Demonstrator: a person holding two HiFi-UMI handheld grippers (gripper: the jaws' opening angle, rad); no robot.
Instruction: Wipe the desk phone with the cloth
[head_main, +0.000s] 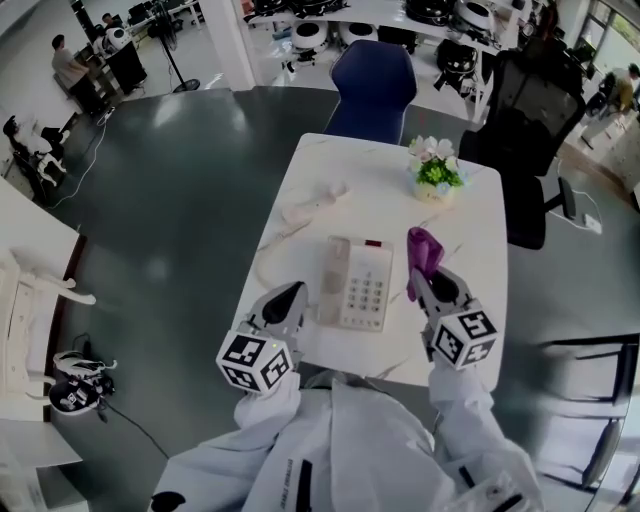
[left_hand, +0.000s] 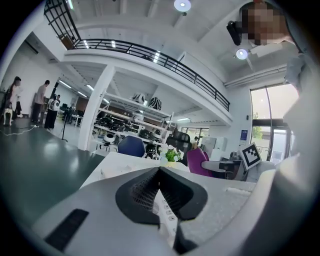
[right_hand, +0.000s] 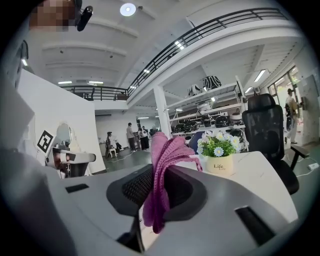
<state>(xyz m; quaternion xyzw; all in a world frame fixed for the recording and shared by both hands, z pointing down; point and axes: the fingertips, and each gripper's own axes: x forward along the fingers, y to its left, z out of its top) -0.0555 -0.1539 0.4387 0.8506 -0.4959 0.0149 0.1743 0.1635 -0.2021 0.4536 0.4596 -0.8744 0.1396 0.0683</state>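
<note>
Nearest, the right gripper (head_main: 428, 280) pinches a purple knitted cloth (head_main: 421, 252) just beside the cream push-button desk phone (head_main: 357, 285) on the white table (head_main: 470, 215). The left gripper (head_main: 288, 300) has its jaws together, empty, by the handset. Wiping seems not yet begun; next, the cloth needs lowering onto the phone.

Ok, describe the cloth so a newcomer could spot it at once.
Start at the white table, then find the pale desk phone lying near its front edge. Just right of the phone, the right gripper is shut on the cloth, which sticks up from it. It is the only purple, knitted thing there; the flower pot sits farther back.
</note>
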